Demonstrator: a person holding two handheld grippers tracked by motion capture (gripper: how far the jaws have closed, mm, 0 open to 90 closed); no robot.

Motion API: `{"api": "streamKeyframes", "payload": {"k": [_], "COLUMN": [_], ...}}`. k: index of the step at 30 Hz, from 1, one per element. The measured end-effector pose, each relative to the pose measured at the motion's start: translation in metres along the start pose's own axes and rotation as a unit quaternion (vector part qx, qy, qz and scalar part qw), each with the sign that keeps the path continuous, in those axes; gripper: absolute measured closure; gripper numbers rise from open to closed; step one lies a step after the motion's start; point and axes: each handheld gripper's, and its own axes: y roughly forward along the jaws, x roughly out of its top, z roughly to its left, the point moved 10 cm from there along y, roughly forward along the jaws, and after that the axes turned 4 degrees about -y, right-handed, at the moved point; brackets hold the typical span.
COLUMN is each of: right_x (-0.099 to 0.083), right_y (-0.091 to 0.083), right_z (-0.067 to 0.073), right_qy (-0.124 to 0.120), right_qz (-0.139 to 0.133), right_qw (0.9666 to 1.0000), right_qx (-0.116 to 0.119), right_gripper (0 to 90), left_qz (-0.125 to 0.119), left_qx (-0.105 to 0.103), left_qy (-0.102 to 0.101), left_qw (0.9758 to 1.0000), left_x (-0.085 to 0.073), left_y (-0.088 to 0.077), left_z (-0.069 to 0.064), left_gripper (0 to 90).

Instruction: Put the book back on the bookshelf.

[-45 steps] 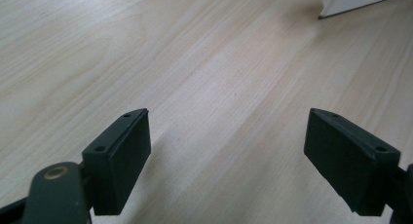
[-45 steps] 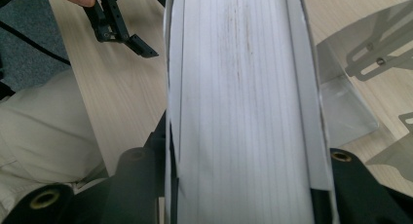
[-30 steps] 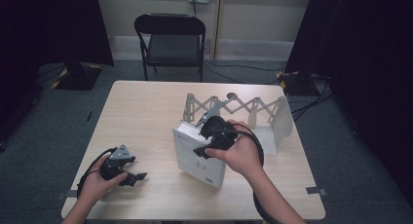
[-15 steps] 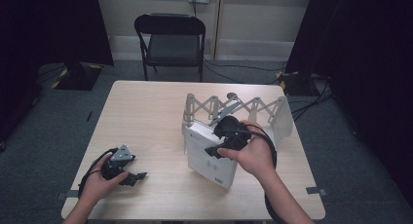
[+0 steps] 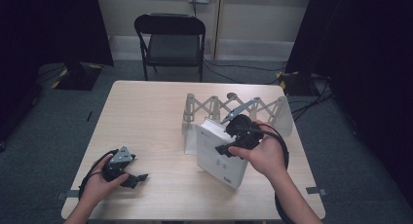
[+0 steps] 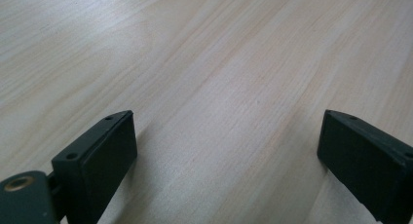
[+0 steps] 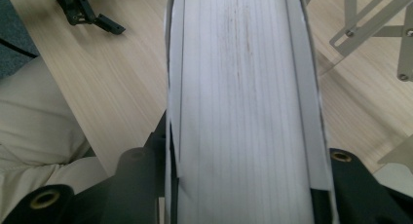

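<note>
White book (image 5: 220,153) (grey-streaked page edges), black tool (image 5: 127,177), pale wood-grain table (image 5: 146,117)

Your right gripper (image 5: 228,147) has carried the white book (image 5: 219,153) rightward toward the folding rack (image 5: 234,109), more upright now, your left gripper (image 5: 131,177) jaws just opened wider, nothing between.

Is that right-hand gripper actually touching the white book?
Touching. In the right gripper view the book sits clamped between the right gripper's black jaws, its covers pressed against both.

Book (image 5: 219,153) before folding rack (image 5: 234,109), chair (image 5: 171,39) behind table (image 5: 146,112).
</note>
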Motion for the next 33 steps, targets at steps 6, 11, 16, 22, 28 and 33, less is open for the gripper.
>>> {"api": "streamKeyframes", "payload": {"k": [6, 11, 16, 22, 28, 33], "right_x": [-0.004, -0.008, -0.013, -0.019, -0.025, -0.031], "right_y": [-0.006, -0.008, -0.01, -0.014, -0.017, -0.02], "right_z": [-0.003, -0.007, -0.009, -0.013, -0.02, -0.025], "right_qy": [0.007, 0.013, 0.015, 0.026, 0.037, 0.044], "right_qz": [-0.005, -0.003, 0.003, 0.004, 0.005, 0.007], "right_qw": [1.0, 0.9999, 0.9999, 0.9997, 0.9993, 0.999], "right_qx": [0.001, -0.002, -0.003, 0.0, -0.002, -0.005], "right_gripper": [53.4, 53.3, 53.3, 53.4, 53.4, 53.4], "left_qz": [0.002, 0.002, 0.002, 0.002, 0.003, 0.003], "left_qx": [0.001, 0.001, 0.001, 0.001, 0.001, 0.001], "left_qy": [0.005, 0.005, 0.005, 0.005, 0.007, 0.006], "left_qw": [1.0, 1.0, 1.0, 1.0, 1.0, 1.0], "left_x": [0.0, 0.0, 0.0, 0.0, 0.0, 0.0], "left_y": [0.0, 0.0, 0.0, 0.0, 0.0, 0.0], "left_z": [0.0, 0.0, 0.0, 0.0, 0.001, 0.001], "left_gripper": [5.9, 5.9, 5.9, 5.9, 5.9, 5.9]}}
